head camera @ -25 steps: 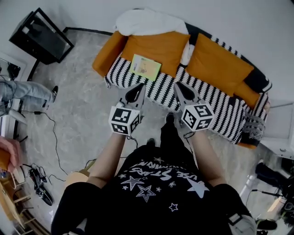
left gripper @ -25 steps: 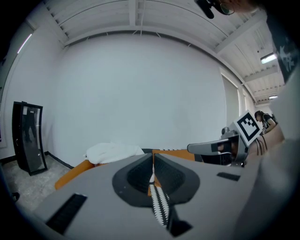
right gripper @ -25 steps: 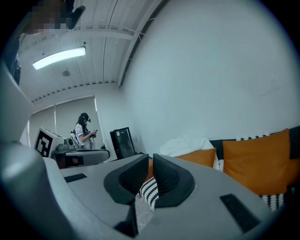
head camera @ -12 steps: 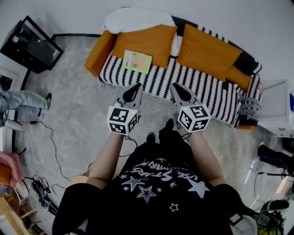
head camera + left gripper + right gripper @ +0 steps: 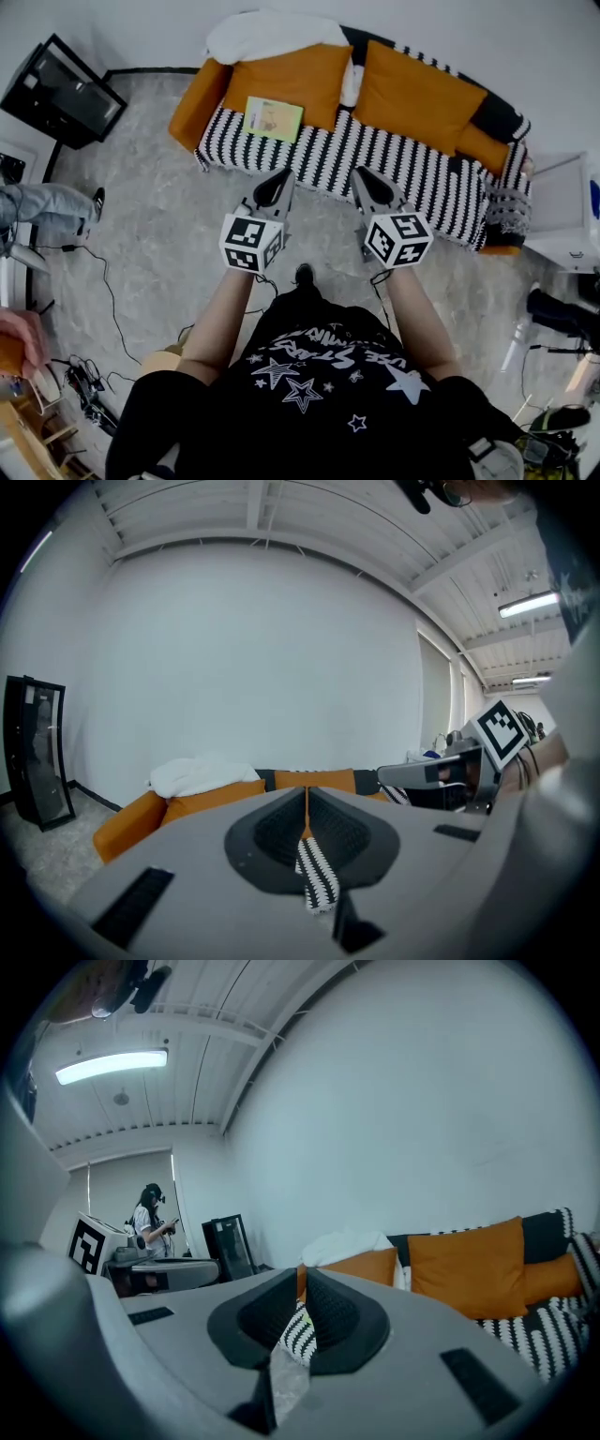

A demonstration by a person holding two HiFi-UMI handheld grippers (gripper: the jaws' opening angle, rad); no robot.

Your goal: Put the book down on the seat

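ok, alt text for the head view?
Seen from above, a person holds a left gripper and right gripper, jaws shut and empty, before a sofa with striped seat and orange cushions. A light green book lies flat on the seat's left part.

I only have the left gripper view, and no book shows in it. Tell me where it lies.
Observer: The thin green-and-yellow book lies flat on the black-and-white striped sofa seat, near its left end in the head view, in front of an orange back cushion.
Operator: Report the right gripper's jaws.
Observer: The right gripper is shut, with nothing between its jaws.
Operator: Say who else is nearby.
Observer: A person's legs in blue jeans show at the head view's left edge.
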